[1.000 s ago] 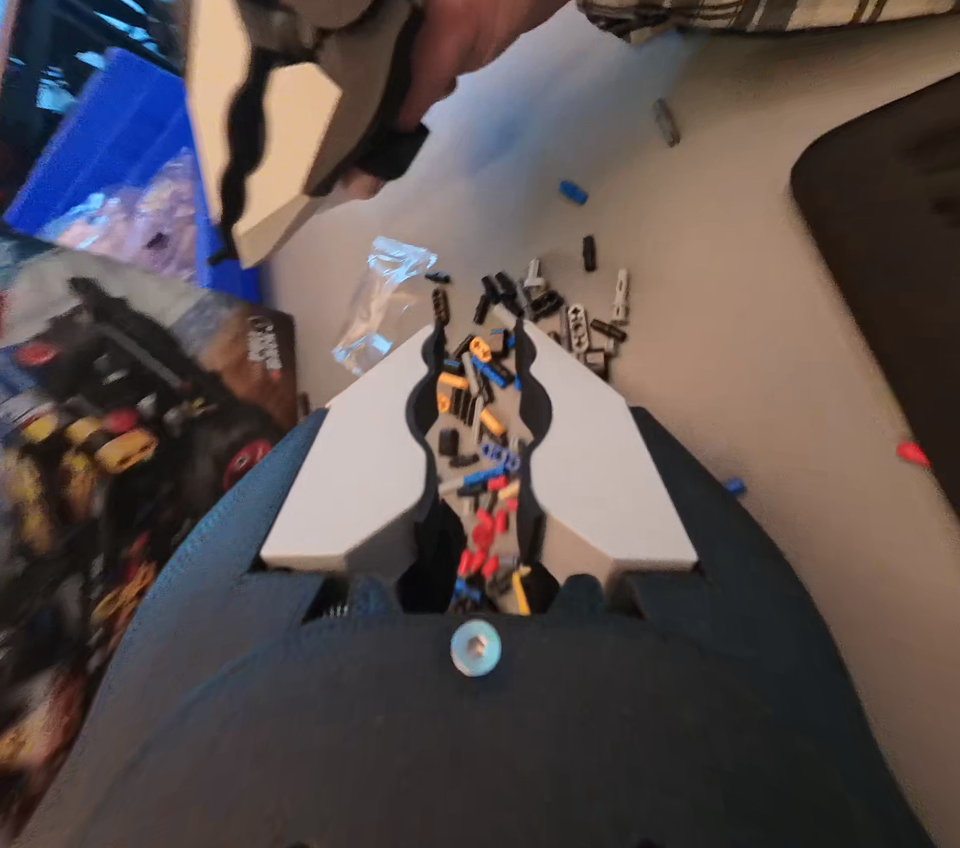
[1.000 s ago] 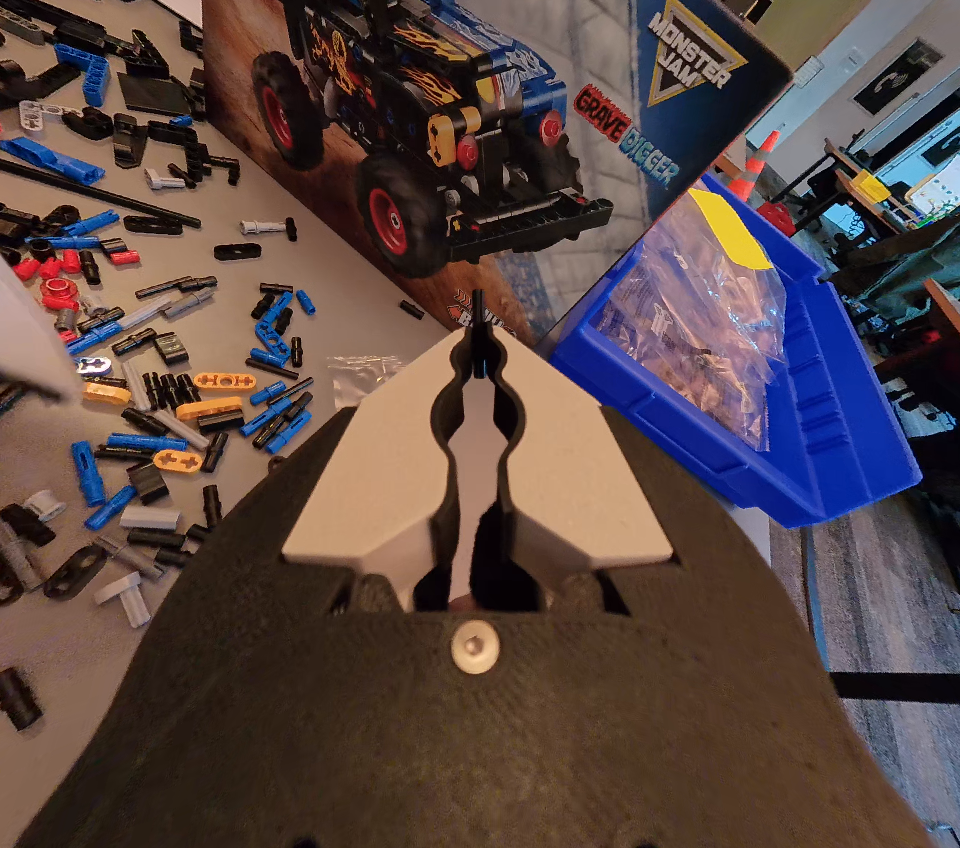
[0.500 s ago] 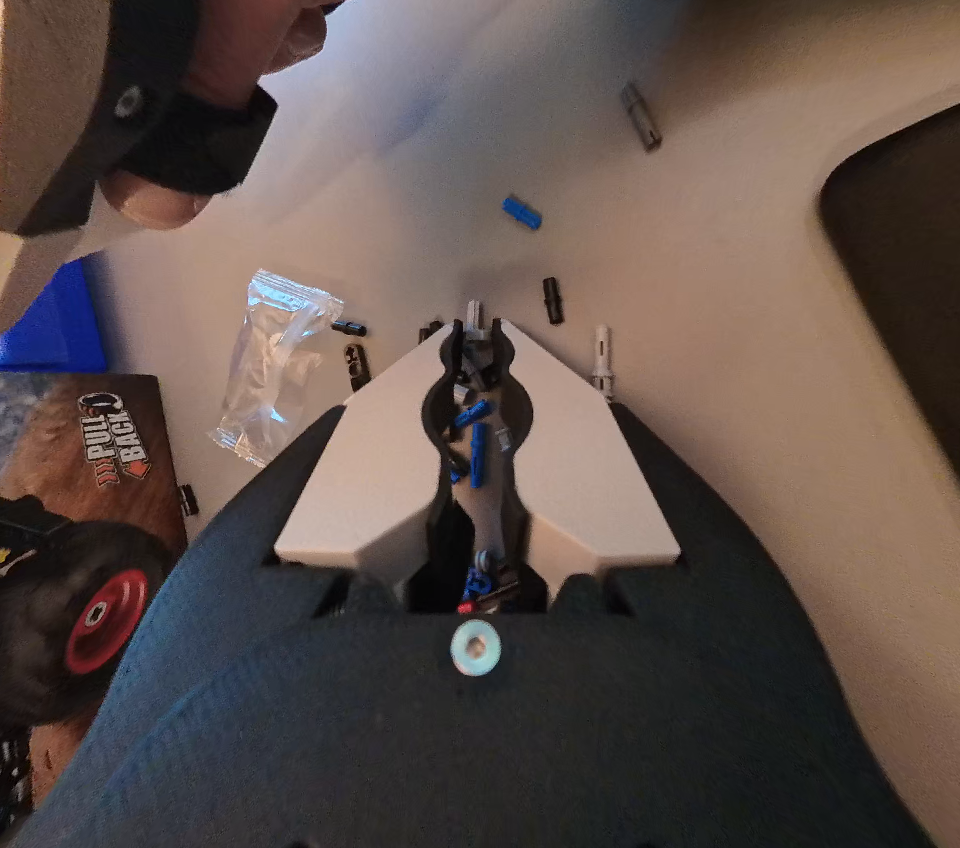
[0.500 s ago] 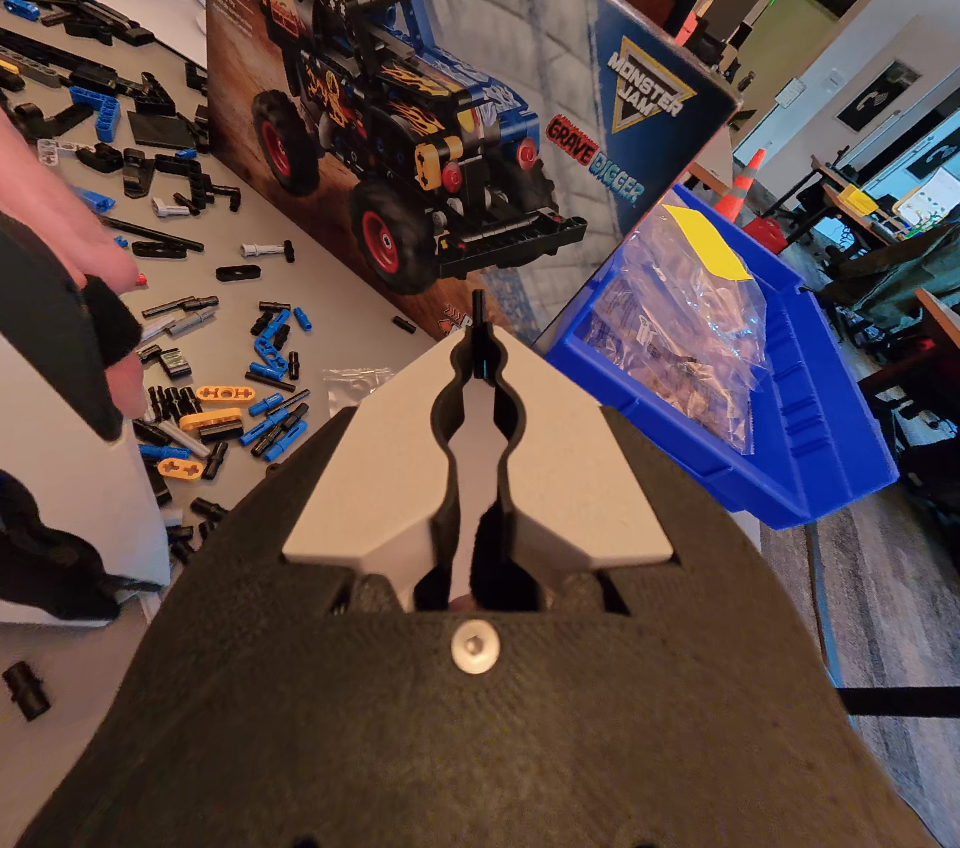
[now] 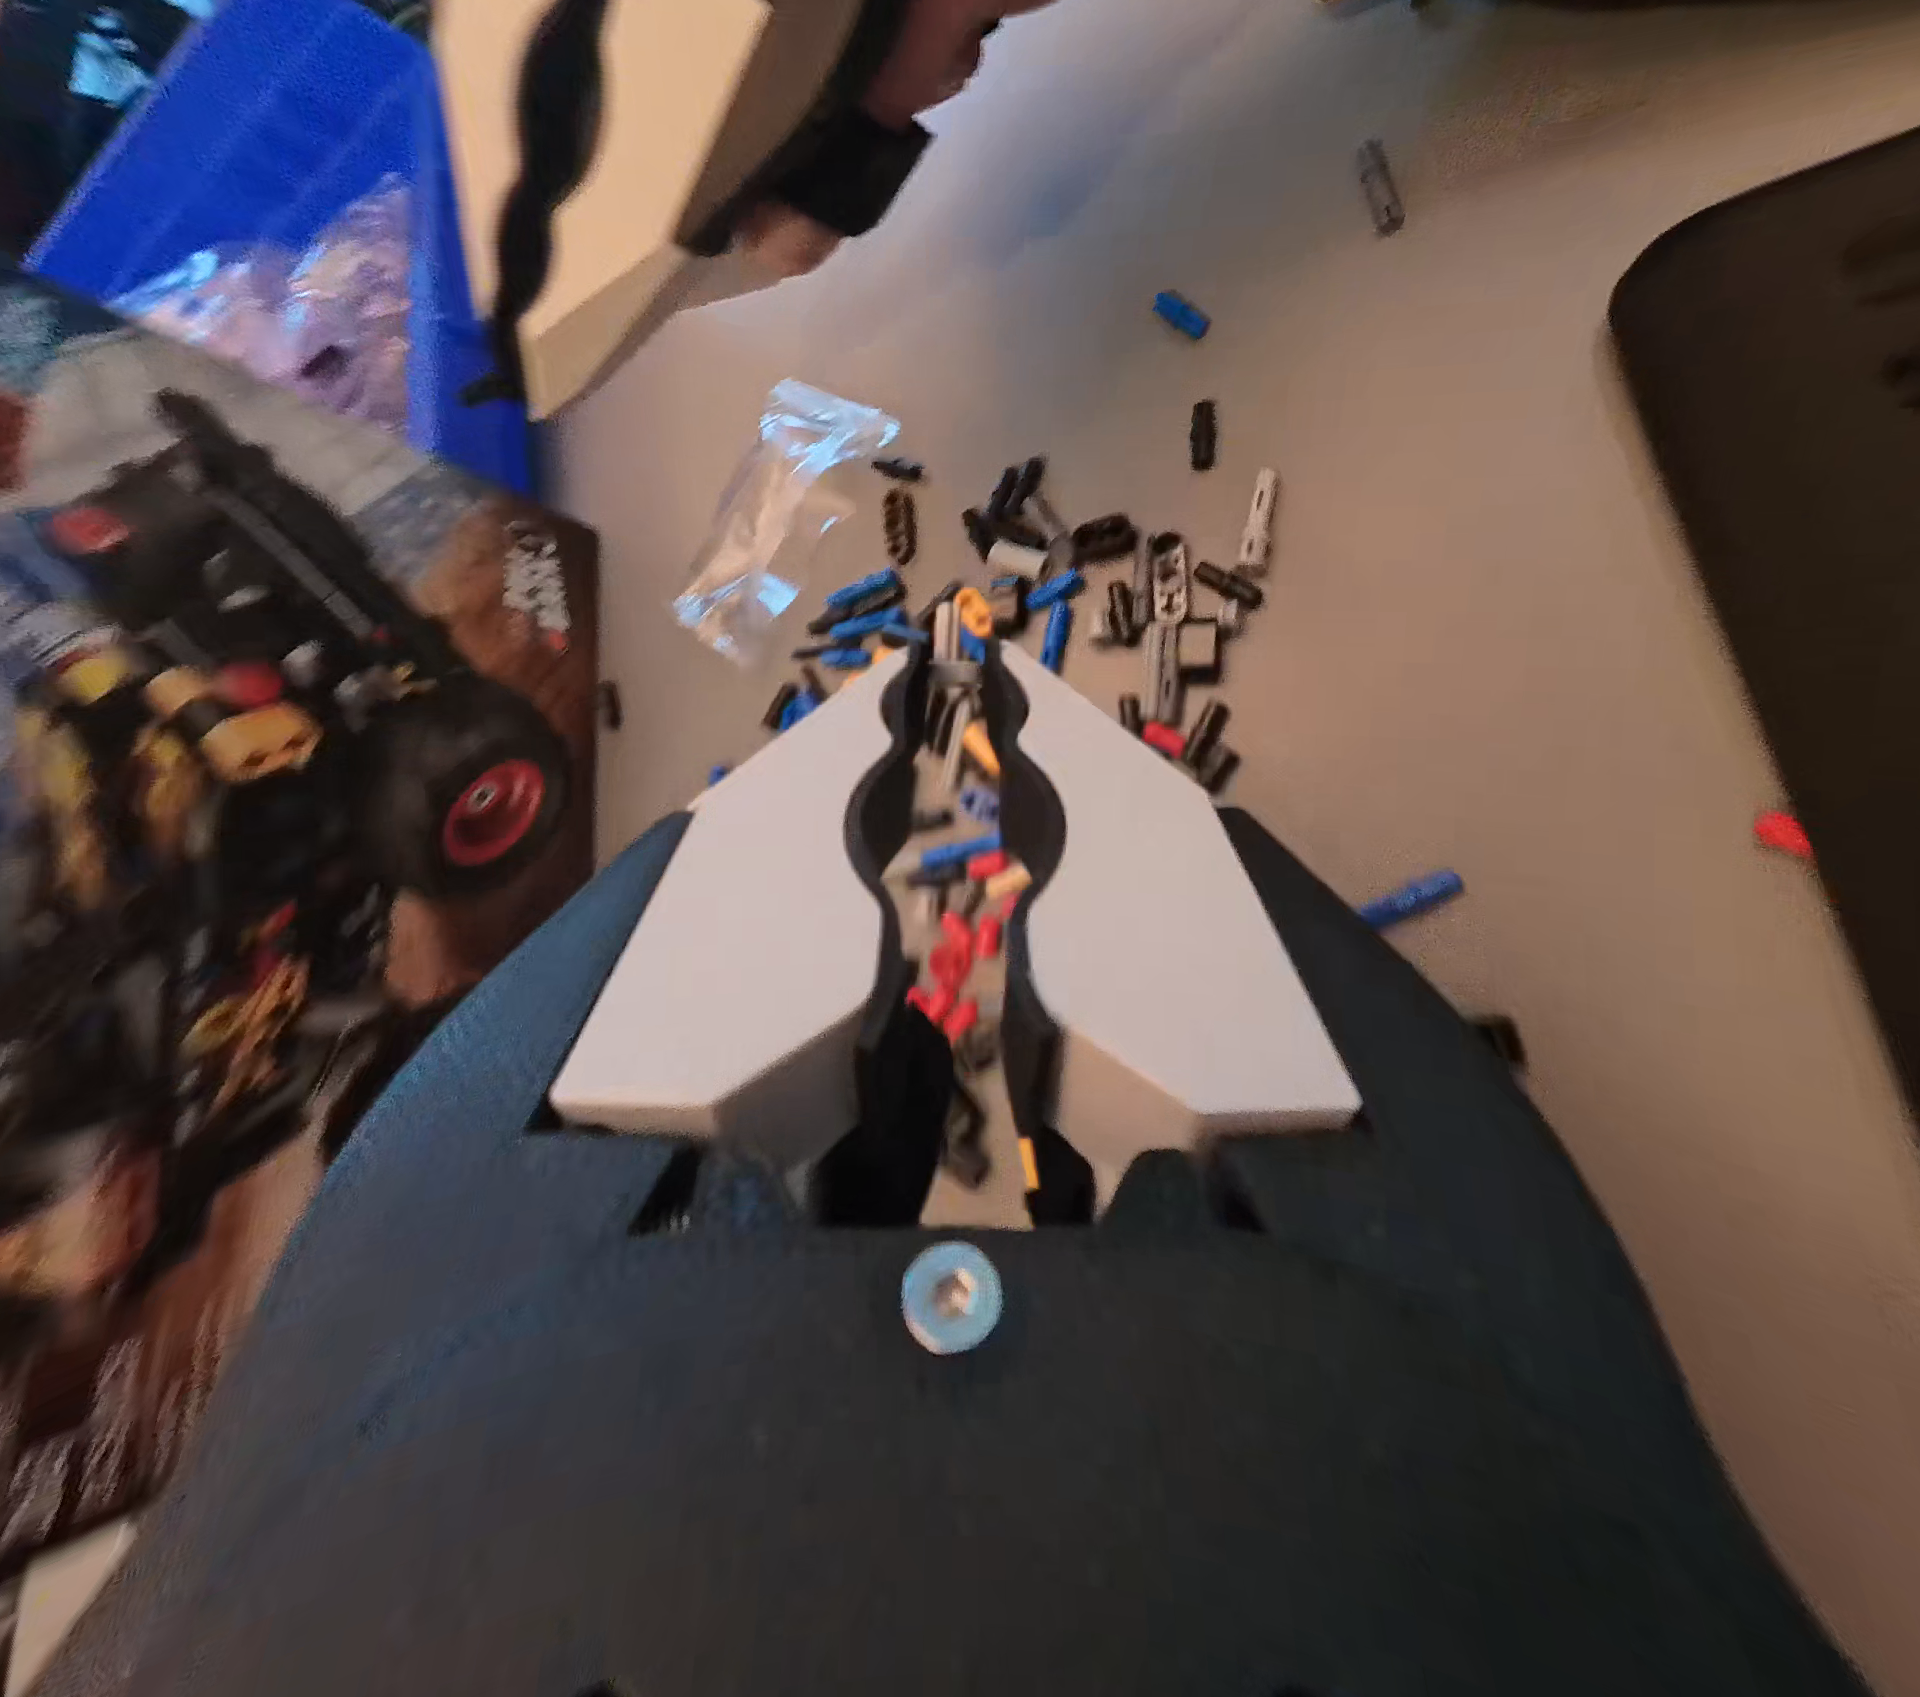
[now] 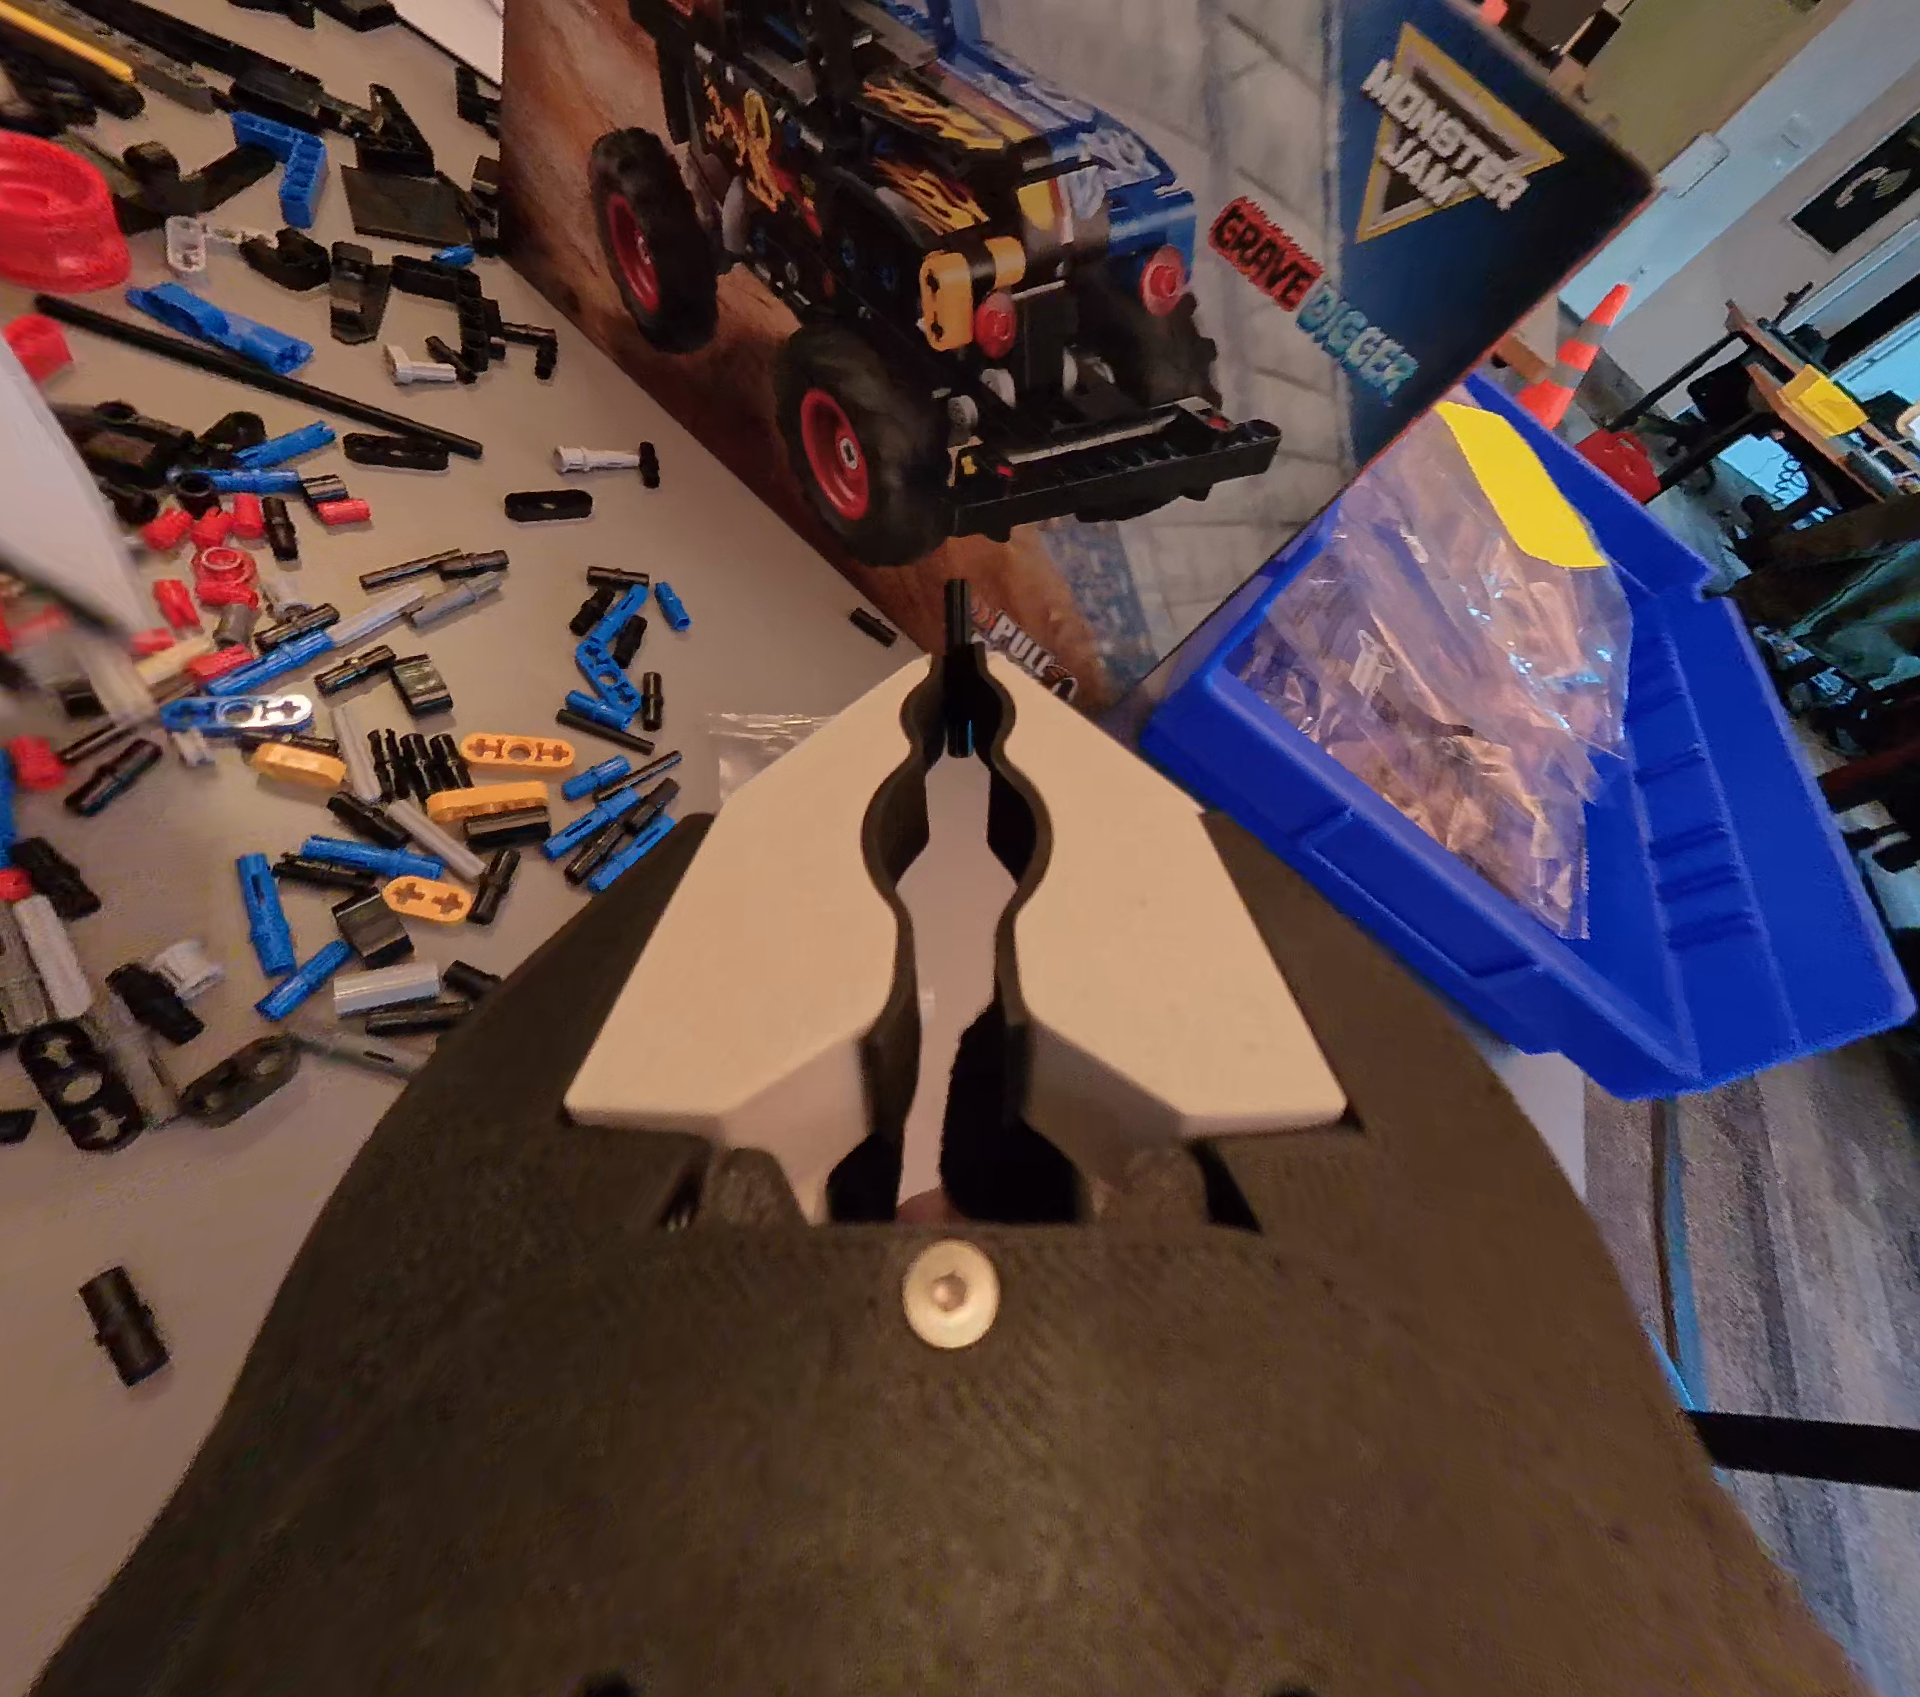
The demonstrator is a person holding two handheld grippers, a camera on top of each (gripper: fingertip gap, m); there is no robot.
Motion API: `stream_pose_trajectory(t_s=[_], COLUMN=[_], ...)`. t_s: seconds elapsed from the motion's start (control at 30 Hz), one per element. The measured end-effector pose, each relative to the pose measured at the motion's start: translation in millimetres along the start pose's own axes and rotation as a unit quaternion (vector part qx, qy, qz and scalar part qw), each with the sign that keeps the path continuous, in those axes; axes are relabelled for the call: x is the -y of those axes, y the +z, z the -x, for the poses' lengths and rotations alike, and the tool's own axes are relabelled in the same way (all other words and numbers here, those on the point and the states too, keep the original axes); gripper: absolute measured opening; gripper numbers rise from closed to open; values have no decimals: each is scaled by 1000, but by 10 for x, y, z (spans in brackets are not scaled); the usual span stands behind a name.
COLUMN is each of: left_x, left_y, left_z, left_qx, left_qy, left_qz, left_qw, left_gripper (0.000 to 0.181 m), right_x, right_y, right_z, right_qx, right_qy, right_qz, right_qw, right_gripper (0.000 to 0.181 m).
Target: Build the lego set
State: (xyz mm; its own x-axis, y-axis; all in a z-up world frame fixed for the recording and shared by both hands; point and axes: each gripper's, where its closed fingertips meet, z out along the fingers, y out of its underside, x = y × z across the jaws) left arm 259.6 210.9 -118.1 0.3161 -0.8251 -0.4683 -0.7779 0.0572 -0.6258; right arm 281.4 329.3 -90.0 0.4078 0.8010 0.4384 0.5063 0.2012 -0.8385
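My left gripper (image 5: 956,658) hangs above a pile of loose lego pieces (image 5: 1143,587) on the grey table. Its jaws are nearly closed on a small grey pin (image 5: 956,675) at the tips. My right gripper (image 6: 956,676) is shut on a thin black pin (image 6: 956,613) that sticks out past the tips, held in the air in front of the lego box (image 6: 1143,89). The right gripper also shows in the left wrist view (image 5: 582,141), held by a hand at the top. The pile shows in the right wrist view (image 6: 416,764), with black, blue, orange, red and grey pieces.
The box (image 5: 260,712) stands at the left. A blue bin (image 6: 1558,972) with plastic bags sits beyond it. An empty clear bag (image 5: 779,525) lies by the pile. A black mat (image 5: 1787,504) lies at the right. Larger black and blue beams (image 6: 260,120) lie farther back. The grippers' ends are close to 12 cm from one another.
My left gripper was open above the pile, dropped low and closed on the grey pin, and has now lifted back up with it. My right gripper has stayed shut on the black pin.
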Motion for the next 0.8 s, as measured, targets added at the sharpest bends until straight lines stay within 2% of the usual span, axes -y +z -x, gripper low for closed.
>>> stream_pose_trajectory(t_s=[0.1,0.23,0.4,0.6,0.8], left_x=[-133,-448,-861,-1159,-1217], left_y=[-431,-970,-1474,-1758,-1824], left_z=[79,126,93,105,175], left_qx=[42,98,148,190,208], left_qy=[-20,-58,-109,-164,-171], left_qz=[-9,-9,-13,-40,-61], left_qw=[999,993,983,967,961], left_gripper=[9,9,8,9,8], right_x=[-27,-35,127,297,318], right_y=[56,94,117,201,242], right_z=[93,198,434,1200,1603], right_qx=[17,34,54,161,215], right_qy=[-7,-12,-35,-77,-84], right_qz=[6,10,19,51,91], right_qw=[1000,999,998,983,969], right_gripper=[3,3,3,3,3])
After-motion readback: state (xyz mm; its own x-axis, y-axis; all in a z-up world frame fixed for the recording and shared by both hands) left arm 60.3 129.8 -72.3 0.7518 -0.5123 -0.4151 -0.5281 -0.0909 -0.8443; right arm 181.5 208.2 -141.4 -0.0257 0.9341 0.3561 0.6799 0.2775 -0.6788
